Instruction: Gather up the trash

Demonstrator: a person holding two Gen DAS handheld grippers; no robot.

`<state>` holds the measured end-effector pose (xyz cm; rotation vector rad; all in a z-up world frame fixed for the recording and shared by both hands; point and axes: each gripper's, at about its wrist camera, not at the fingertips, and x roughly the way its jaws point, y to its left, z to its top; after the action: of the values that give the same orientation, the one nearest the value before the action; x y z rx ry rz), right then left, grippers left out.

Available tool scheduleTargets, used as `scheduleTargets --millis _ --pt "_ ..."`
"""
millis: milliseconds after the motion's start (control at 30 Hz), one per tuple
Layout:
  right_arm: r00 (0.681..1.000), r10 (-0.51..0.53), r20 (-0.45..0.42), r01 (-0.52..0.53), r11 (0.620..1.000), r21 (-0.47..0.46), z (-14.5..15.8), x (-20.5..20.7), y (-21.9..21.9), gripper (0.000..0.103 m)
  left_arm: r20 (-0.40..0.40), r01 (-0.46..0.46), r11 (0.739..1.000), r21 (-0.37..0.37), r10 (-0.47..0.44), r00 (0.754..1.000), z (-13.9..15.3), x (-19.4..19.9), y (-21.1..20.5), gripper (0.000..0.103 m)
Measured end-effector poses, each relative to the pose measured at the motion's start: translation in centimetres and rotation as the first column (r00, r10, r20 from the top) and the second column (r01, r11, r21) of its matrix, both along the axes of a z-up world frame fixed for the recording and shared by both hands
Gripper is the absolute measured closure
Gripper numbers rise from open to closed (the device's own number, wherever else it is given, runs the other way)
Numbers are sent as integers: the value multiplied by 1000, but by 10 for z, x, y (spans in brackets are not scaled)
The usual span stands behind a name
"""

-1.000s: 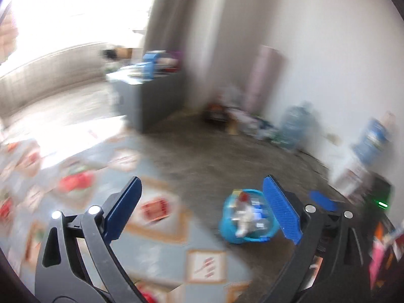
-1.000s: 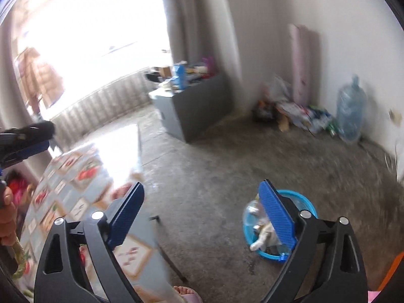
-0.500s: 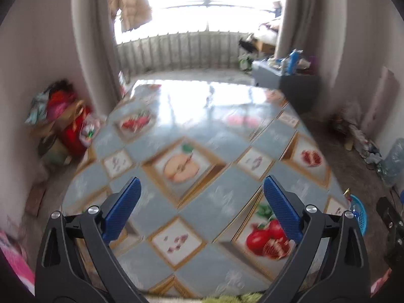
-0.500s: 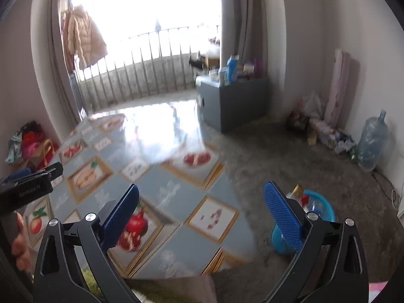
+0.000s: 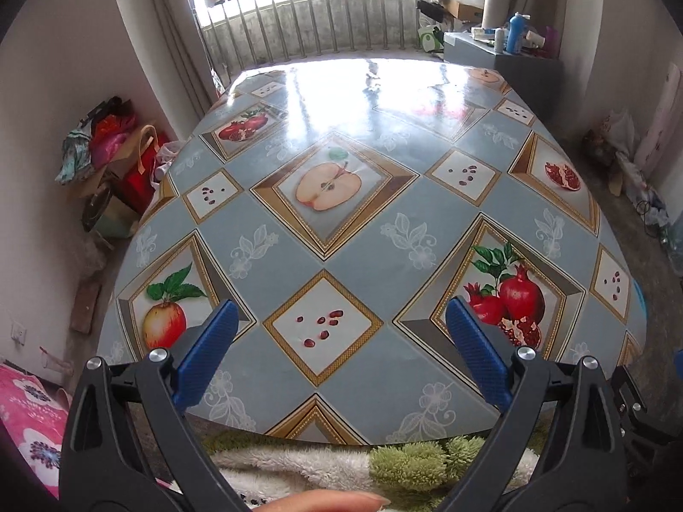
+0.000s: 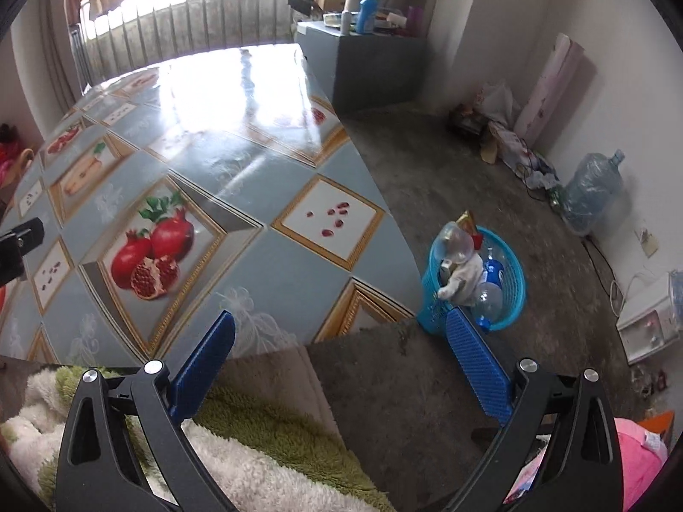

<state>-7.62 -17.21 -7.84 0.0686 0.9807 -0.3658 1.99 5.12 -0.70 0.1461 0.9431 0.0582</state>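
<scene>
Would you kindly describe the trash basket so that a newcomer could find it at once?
Start at the large table covered in a fruit-patterned cloth, then look to the bare concrete floor just past its near right-hand corner. There stands a small bright-blue plastic basket holding clear bottles and crumpled paper; it is the only open-topped blue container on the floor, unlike the big capped water jug by the wall.

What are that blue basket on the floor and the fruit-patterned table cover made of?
The basket looks like moulded plastic: bright uniform blue, with small perforations in its wall. The table cover seems to be glossy vinyl or oilcloth, since the window glare reflects off it like a mirror and the fruit pictures look printed; it could be a laminate top, though.
</scene>
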Motion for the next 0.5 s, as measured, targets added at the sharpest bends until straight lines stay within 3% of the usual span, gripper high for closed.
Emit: scheduleTargets --millis 500 --pt "998 -61 -22 60 997 -53 3 4 -14 7 -43 44 999 13 -43 998 -11 7 -14 10"
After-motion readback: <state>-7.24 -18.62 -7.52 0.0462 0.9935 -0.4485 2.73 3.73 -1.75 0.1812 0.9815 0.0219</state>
